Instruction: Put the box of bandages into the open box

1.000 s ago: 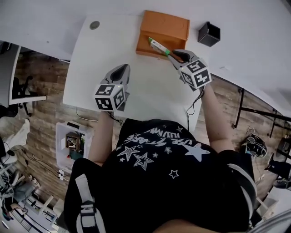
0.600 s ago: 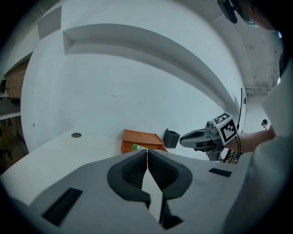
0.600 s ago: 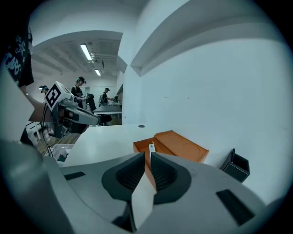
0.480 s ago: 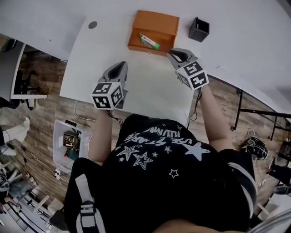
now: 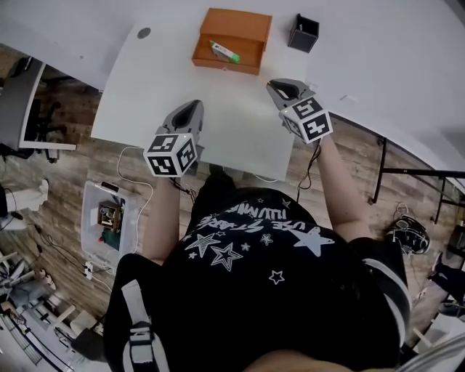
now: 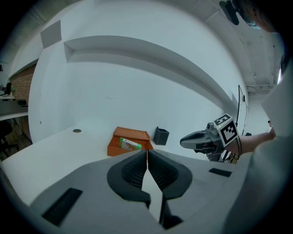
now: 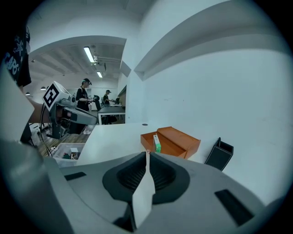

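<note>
bandage box (image 5: pixel 224 51) lying in the orange open box (image 5: pixel 227 66) | left gripper (image 5: pixel 190 109) jaws together, nothing in them | right gripper (image 5: pixel 277 86) same deal | both over the white table (image 5: pixel 232 123)

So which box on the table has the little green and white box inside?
The wide orange open box: the green and white box of bandages lies in it. The small black square container to its right shows only a dark inside.

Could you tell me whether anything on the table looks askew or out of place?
Only slightly: the box of bandages lies slanted inside the open orange box, not square with its walls. Nothing spilled or damaged shows.
</note>
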### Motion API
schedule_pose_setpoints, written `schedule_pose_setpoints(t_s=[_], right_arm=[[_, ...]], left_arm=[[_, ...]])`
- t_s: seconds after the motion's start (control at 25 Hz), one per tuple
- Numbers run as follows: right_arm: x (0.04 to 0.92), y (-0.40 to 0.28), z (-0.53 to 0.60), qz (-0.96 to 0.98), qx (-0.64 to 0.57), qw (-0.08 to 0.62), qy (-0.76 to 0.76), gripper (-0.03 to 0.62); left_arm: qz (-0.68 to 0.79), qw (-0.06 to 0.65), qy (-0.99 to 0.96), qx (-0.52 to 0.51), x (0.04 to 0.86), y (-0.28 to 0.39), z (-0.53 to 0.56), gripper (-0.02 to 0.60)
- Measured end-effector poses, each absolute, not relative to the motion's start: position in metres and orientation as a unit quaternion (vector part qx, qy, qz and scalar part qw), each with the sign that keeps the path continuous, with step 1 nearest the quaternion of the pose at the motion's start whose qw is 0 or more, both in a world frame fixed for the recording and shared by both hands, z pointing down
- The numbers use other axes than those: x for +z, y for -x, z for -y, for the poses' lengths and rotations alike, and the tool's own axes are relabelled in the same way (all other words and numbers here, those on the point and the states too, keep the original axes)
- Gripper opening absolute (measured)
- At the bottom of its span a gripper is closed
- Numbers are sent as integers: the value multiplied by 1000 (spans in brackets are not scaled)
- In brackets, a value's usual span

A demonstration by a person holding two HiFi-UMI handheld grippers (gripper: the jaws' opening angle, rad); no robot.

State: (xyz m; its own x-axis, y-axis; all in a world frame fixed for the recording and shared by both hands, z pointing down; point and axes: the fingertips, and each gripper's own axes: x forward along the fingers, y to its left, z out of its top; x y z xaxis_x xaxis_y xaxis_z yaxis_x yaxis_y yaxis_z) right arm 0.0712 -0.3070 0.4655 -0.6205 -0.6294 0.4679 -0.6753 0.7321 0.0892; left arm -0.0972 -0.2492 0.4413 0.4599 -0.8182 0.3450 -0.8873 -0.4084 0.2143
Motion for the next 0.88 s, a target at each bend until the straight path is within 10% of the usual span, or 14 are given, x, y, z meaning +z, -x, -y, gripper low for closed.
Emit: schedule_pose_setpoints(t_s=[0.88], right_arm=[[463,-165,172,914,96,181,-350,57]], left_arm=[[527,193,-823,89,451,2,109,23]])
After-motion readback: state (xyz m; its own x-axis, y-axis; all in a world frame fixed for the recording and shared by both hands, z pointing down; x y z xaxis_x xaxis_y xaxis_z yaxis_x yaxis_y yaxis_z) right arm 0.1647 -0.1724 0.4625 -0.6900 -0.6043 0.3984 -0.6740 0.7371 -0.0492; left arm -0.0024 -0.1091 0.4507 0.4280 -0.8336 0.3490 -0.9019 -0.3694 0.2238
